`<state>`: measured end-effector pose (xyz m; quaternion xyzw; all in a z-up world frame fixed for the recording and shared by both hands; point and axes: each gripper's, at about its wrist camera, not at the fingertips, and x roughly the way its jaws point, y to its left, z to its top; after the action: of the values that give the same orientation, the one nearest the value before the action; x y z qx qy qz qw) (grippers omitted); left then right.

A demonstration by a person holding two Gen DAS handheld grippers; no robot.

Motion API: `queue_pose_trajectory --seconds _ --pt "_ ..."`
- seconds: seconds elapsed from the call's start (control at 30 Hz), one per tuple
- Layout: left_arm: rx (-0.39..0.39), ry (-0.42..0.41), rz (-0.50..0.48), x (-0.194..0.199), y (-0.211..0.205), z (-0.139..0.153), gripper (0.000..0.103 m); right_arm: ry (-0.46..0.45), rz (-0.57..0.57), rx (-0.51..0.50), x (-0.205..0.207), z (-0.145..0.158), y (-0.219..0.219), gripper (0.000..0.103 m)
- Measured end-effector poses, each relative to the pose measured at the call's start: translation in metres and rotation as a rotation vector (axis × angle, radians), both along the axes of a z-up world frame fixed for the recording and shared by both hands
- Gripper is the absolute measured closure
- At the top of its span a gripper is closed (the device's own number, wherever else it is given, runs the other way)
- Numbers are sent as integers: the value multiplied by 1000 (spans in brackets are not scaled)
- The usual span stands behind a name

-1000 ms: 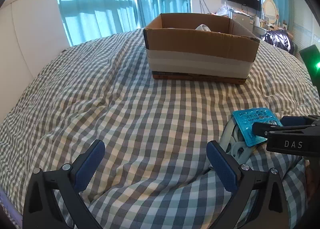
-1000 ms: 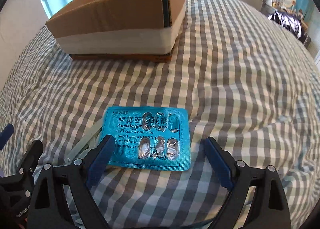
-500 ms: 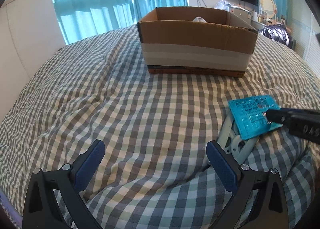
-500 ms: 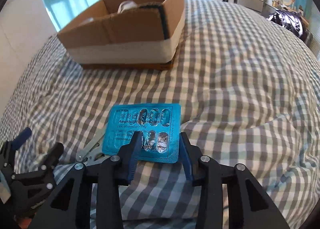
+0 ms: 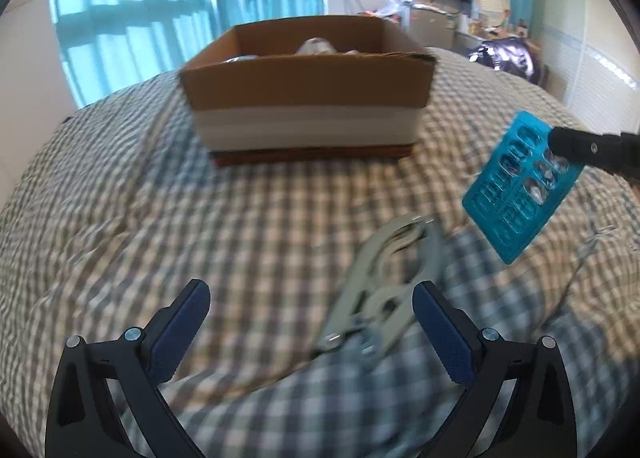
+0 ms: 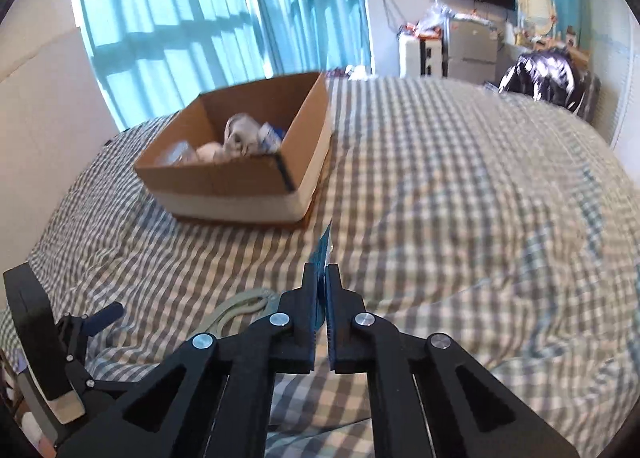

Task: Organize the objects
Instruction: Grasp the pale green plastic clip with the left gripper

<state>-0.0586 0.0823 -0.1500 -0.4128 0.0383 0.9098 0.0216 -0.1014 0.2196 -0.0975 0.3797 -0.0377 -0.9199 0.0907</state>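
Above the checked bedspread (image 5: 248,226), right gripper (image 6: 322,286) jaws clamping blister pack (image 5: 520,186), left gripper (image 5: 310,322) jaws wide, empty

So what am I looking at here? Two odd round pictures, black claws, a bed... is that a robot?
No robot: a person holds a two-fingered gripper in each hand, and each carries a wide-angle camera looking along its jaws. That explains the round pictures.

One picture is from the left gripper; its blue-padded jaws stand open, holding nothing. The other is from the right gripper, whose jaws are shut on a blue pill pack, lifted off the bed. You see the pack edge-on there, flat from the left.

On the checked bedspread lie a pale plastic clip-like thing, too blurred to name, and a cardboard box already holding some items.
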Motion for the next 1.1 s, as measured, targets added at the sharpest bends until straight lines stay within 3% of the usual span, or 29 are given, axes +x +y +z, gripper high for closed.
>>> queue_pose_trajectory --seconds 0.13,0.27,0.47,0.5,0.57,0.63,0.7,0.73,0.77,0.8,0.87,1.1 --pt "-32 -21 -35 -12 19 -8 0 -16 17 35 -2 -4 -3 99" --pt "-48 -101 -55 -24 25 -29 0 -30 8 86 -9 -19 -9 98" --pt "42 -155 -55 -39 16 -39 2 -53 15 9 -19 -27 -5 94" --pt "51 -157 -60 -41 16 -40 4 -52 23 -4 -20 -28 -7 94" --pt "68 -161 -85 -42 18 -40 19 -47 32 -17 -20 -29 -9 94" --pt "76 -167 -121 -41 23 -39 30 -69 45 -28 -24 -33 -13 82" --pt "75 -165 -134 -38 25 -39 33 -93 38 -20 -27 -40 -15 80" --pt "82 -165 -136 -38 24 -39 37 -101 39 -15 -27 -43 -16 81" --pt "95 -162 -133 -36 22 -38 48 -103 44 -16 -26 -43 -17 84" --pt "108 -161 -129 -36 19 -37 52 -95 49 -18 -25 -42 -17 93" --pt "145 -169 -124 -32 12 -33 62 -70 57 -20 -21 -37 -17 96" --pt "108 -137 -78 -9 0 -18 73 -29 93 4 1 -17 -18 96"
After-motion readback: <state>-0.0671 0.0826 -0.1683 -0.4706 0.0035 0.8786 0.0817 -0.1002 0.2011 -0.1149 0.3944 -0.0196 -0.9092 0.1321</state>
